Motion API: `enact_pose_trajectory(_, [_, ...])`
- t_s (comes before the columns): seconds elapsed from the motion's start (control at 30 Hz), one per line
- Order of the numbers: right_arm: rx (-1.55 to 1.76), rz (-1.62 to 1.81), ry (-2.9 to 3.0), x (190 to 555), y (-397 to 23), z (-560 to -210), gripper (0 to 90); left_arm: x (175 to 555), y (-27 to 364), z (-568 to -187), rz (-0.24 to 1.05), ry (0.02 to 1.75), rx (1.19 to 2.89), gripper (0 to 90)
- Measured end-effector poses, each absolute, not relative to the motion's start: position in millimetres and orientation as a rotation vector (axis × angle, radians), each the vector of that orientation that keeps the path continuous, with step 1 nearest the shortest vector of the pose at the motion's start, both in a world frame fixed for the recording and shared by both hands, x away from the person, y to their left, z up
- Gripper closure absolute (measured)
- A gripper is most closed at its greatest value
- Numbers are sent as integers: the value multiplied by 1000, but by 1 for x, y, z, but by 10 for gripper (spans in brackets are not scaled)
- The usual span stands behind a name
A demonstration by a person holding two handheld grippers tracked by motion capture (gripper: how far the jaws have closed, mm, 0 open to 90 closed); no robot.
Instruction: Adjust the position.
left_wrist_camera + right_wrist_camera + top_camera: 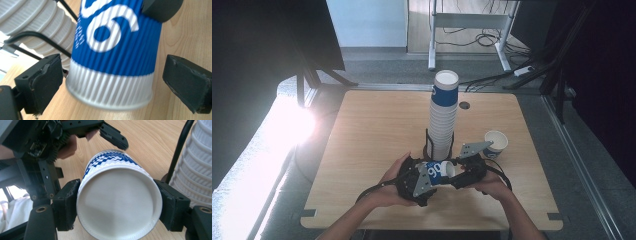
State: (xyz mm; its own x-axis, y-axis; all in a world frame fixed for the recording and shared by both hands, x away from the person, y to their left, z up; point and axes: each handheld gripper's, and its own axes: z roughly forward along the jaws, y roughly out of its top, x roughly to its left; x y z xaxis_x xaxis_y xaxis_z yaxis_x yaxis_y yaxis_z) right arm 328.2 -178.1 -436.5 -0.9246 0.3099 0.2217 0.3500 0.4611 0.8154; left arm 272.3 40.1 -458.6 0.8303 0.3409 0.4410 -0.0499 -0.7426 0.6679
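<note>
Right tongs (117,207) are clamping the blue cup's (117,202) rim end, lying sideways above the counter's (377,130) near edge; left tongs (110,80) are standing open around its base. Squeezing could be crushing the rim, or the cup could be knocking the cup stack (443,117) just behind.

Bare forearms, no sleeves. Black left gripper (424,182) with grey three-cornered plate, gear teeth, trailing black cable. Black right gripper (462,175), matching grey plate; blocky, chipped black fingers (186,81).
</note>
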Motion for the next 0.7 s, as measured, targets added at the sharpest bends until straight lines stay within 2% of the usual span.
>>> enact_pose_trajectory(0.13, [-583,-1503,-2635,326,-176,-436,276,273,36,-458,738,188,2325,55])
enact_pose_trajectory(0.3, [-572,-1517,-2620,325,-178,-435,276,275,36,-460,743,194,2329,164])
enact_pose_trajectory(0.6, [-570,-1475,-2646,325,-177,-435,267,274,34,-461,762,160,2350,197])
enact_pose_trajectory(0.7, [-561,-1442,-2703,323,-175,-432,203,274,34,-460,761,152,2353,201])
